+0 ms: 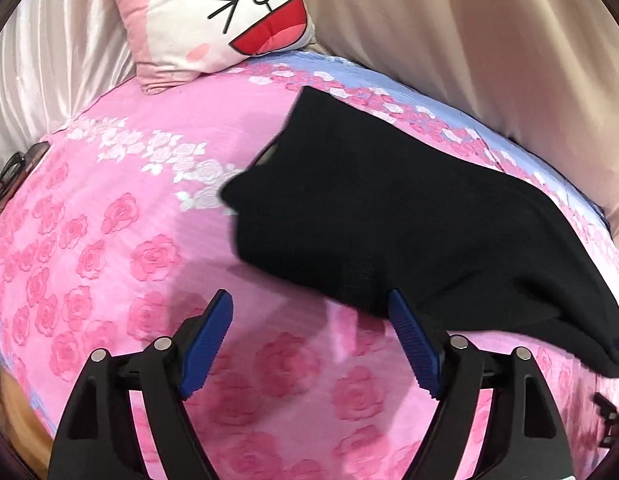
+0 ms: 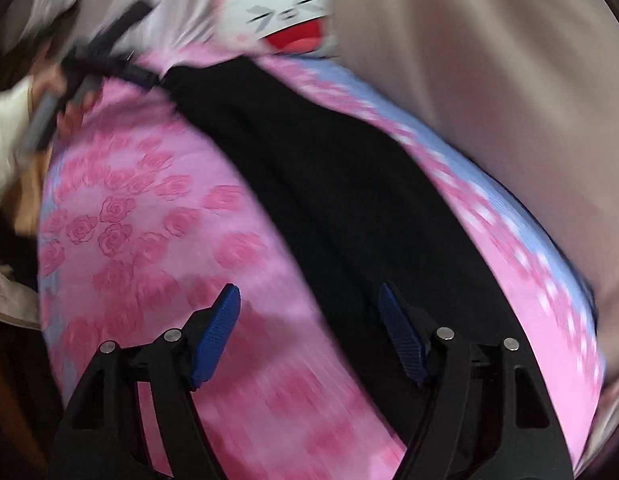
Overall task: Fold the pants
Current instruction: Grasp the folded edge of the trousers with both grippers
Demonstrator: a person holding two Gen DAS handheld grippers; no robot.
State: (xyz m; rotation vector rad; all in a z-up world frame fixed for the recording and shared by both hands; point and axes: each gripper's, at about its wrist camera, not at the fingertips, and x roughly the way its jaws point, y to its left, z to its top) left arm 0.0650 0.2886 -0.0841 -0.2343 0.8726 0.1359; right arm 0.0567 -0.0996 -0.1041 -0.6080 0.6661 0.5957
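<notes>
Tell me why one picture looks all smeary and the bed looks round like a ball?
Right wrist view: motion blur smears the rose bedsheet, the black pants and the cartoon pillow. Left wrist view: mostly sharp; the pillow's face is crisp, with slight blur at the pants' near edge. Both views: the fisheye lens bulges the flat bed and darkens the corners.

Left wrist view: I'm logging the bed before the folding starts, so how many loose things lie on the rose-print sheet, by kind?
Black knit pants: 1
Pink and white cartoon-face cushion: 1
Dark-framed eyeglasses at the left edge: 1
Total: 3
</notes>
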